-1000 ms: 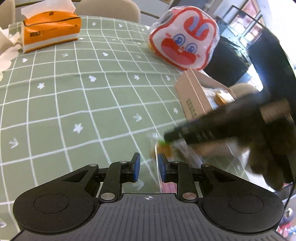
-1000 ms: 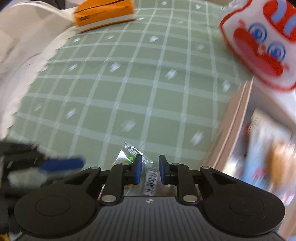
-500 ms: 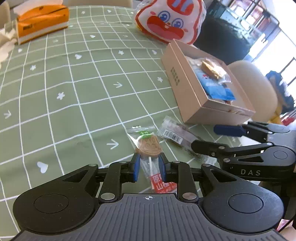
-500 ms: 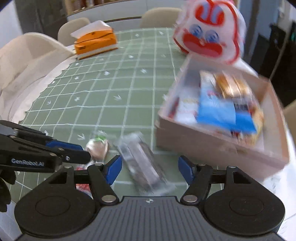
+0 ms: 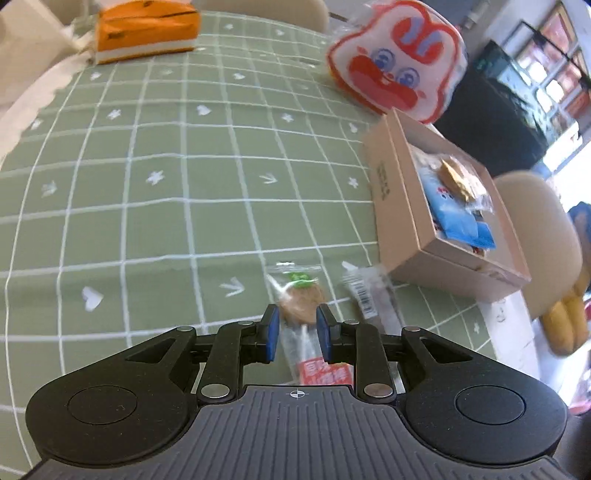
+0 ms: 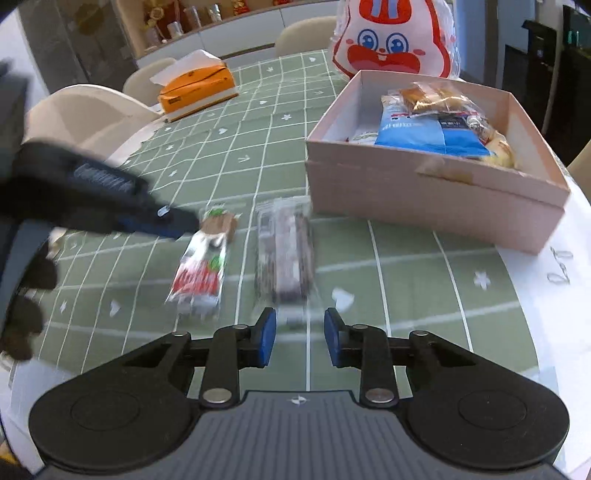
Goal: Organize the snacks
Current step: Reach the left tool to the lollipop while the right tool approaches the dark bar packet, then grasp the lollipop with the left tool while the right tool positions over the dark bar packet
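Green checked tabletop (image 5: 155, 221) w/ orange tissue box (image 5: 144, 29) at far edge. Left tool (image 5: 294, 330), jaws slightly apart, straddles a wrapped lollipop (image 5: 301, 301) lying flat; can't tell if it grips. Right tool (image 6: 300, 341) open, just behind a dark snack bar (image 6: 284, 251). Pink box (image 6: 424, 188) w/ snacks beside them.

Left wrist low over table, right wrist higher, both facing the box (image 5: 402, 206), shared lollipop (image 6: 201, 266)

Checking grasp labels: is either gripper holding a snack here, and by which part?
Cannot tell for the left gripper: its fingers flank the lollipop packet at the stick. The right gripper is open, empty.
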Demonstrator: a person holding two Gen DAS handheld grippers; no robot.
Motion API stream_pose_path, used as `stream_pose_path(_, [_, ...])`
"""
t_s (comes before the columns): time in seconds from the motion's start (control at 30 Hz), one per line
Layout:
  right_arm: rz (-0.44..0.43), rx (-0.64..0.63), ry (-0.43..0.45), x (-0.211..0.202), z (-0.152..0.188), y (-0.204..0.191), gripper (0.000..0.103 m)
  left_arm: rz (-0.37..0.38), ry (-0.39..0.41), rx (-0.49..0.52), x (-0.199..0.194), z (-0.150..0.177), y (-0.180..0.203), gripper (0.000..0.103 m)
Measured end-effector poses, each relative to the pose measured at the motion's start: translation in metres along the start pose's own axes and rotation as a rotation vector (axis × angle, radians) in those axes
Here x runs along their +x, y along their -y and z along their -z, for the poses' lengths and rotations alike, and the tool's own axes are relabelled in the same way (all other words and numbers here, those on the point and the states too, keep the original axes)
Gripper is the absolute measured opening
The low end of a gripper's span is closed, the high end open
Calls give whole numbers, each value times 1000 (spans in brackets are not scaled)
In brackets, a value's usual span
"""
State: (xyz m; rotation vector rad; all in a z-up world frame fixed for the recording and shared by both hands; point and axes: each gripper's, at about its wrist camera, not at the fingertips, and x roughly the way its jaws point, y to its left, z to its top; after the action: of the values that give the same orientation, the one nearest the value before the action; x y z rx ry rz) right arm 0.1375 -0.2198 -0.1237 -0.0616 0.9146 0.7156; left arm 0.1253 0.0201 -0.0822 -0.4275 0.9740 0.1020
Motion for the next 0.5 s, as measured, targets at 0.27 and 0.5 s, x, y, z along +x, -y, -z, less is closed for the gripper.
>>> stream_pose_path(0.27, [26, 9, 67, -6, -3, 3, 53, -185, 71, 342, 23, 8, 46, 33])
stream_pose_path(0.5, [71, 52, 44, 8, -10, 4, 63, -151, 50, 425, 28, 5, 58, 32])
